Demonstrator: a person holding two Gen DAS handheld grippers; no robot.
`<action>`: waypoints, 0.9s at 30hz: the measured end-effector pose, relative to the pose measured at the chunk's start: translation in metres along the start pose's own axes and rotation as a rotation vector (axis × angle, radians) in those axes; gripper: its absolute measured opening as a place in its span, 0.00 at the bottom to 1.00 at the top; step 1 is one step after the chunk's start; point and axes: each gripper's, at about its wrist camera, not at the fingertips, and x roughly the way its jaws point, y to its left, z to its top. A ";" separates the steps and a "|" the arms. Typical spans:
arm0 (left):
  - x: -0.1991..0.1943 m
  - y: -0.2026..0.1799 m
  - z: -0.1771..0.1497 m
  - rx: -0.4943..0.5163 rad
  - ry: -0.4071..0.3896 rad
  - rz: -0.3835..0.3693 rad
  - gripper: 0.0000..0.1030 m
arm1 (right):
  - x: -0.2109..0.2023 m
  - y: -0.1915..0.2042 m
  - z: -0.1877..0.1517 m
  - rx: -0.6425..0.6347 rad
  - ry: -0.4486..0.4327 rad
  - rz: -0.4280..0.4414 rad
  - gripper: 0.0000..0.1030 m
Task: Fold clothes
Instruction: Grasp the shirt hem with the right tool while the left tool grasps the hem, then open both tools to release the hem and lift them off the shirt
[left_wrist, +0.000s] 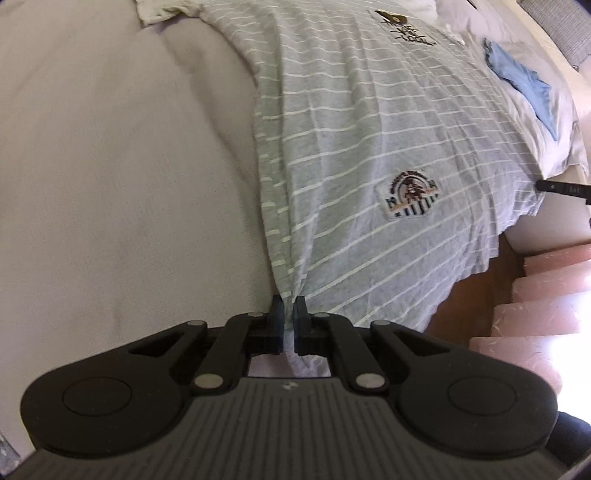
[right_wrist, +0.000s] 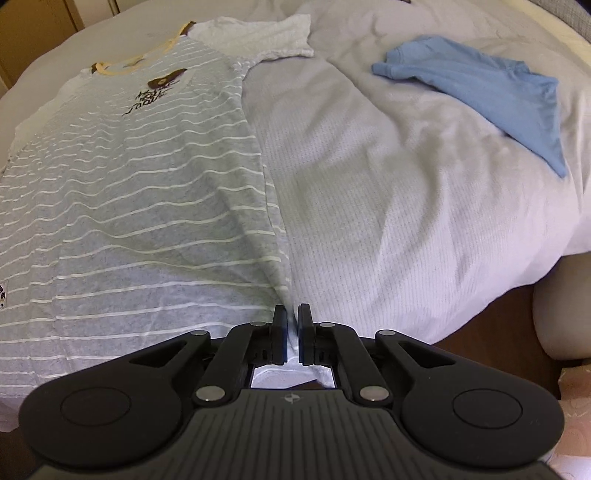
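Left wrist view: the left tongs (left_wrist: 290, 317) are pinched nearly closed on the bottom hem corner of the grey striped shirt (left_wrist: 369, 147), cloth bunched between the pads. The shirt runs from the tongs up toward twelve o'clock across the bed (left_wrist: 110, 166), a sewn patch (left_wrist: 410, 195) at about two o'clock from the tongs. A blue garment (left_wrist: 524, 81) lies farther off at two o'clock, apart from the shirt. At three o'clock, the black tip of the other tool (left_wrist: 561, 188) peeks in at the shirt's far corner. Pink steps (left_wrist: 535, 314) sit beyond the bed edge.

Right wrist view: the right tongs (right_wrist: 292, 321) are likewise clamped almost shut on the shirt's (right_wrist: 147, 184) other hem corner. The shirt spreads toward ten o'clock, yellow collar (right_wrist: 140, 59) at eleven. The blue garment (right_wrist: 498, 96) rests at two o'clock on the white bedding (right_wrist: 369, 184), well apart from the shirt.
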 end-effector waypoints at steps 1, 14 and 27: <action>-0.001 -0.002 0.001 -0.005 -0.001 -0.014 0.03 | -0.002 0.001 -0.001 0.003 -0.003 -0.003 0.16; -0.013 0.052 0.094 -0.233 -0.248 -0.040 0.26 | -0.008 0.029 0.038 -0.073 -0.040 0.098 0.23; 0.038 0.092 0.207 -0.305 -0.357 0.032 0.00 | 0.020 0.025 0.105 -0.191 -0.022 0.142 0.35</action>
